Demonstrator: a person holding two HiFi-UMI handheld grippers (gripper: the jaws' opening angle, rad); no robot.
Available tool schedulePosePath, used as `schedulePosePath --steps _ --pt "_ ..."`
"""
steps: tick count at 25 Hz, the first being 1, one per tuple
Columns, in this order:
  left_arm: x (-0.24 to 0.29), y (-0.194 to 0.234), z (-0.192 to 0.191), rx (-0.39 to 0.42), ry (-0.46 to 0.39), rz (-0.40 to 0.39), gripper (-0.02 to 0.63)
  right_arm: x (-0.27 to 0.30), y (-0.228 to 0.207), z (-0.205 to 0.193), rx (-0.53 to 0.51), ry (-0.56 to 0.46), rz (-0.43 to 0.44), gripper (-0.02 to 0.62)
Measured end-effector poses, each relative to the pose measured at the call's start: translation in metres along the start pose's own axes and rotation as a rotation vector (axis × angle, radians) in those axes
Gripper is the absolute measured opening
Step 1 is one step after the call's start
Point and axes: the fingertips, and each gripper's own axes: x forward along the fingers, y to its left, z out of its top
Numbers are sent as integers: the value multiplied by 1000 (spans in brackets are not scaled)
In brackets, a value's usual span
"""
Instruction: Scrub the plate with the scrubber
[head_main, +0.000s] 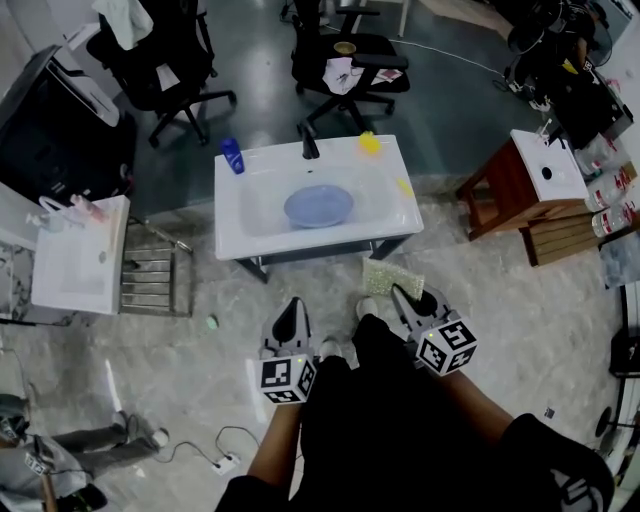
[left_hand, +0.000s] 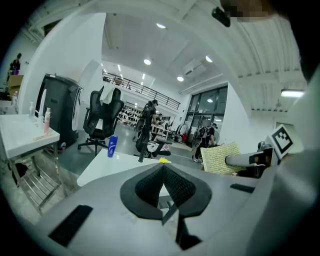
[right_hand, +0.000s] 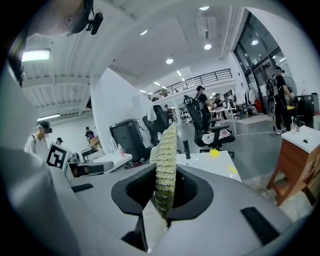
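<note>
Nearest the head view, the person's dark-clothed torso (head_main: 400, 440) fills the lower edge, with both forearms reaching forward over the floor (head_main: 200, 350). The left gripper (head_main: 291, 305) carries its marker cube at the rear; in the left gripper view its fingers (left_hand: 172, 182) are pressed fully together with nothing between them. The right gripper (head_main: 403, 293) has its fingers (right_hand: 187, 190) clamped on the scrubber (head_main: 392, 277), a pale green mesh pad that stands edge-on and upright between them in the right gripper view and juts past their tips. Both grippers are held short of the white tabletop (head_main: 390, 215), well apart from it. The plate (head_main: 318, 206), light blue, lies flat in the shallow basin sunk into that tabletop, near the middle, untouched by either gripper. Along the rear edge stand a blue bottle (head_main: 232, 156) at the left corner, a dark tap (head_main: 309, 143) at the centre and a small yellow object (head_main: 370, 143) just right of the tap. Office chairs (head_main: 345, 55) stand beyond the tabletop, and a wooden stool (head_main: 505, 190) stands at right.
</note>
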Motion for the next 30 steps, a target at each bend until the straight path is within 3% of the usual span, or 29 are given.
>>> schedulePosePath --steps 7,16,26,30 --pt "28 11 1 2 21 23 -2 29 -12 8 -3 -4 29 63" --pt "103 36 -7 -9 108 101 -2 93 -66 34 25 -15 80 63" --pt "207 81 -30 -47 274 196 -2 158 -143 43 77 38 118 63" --pt "250 101 -59 -119 380 213 0 180 -166 45 75 58 150 63"
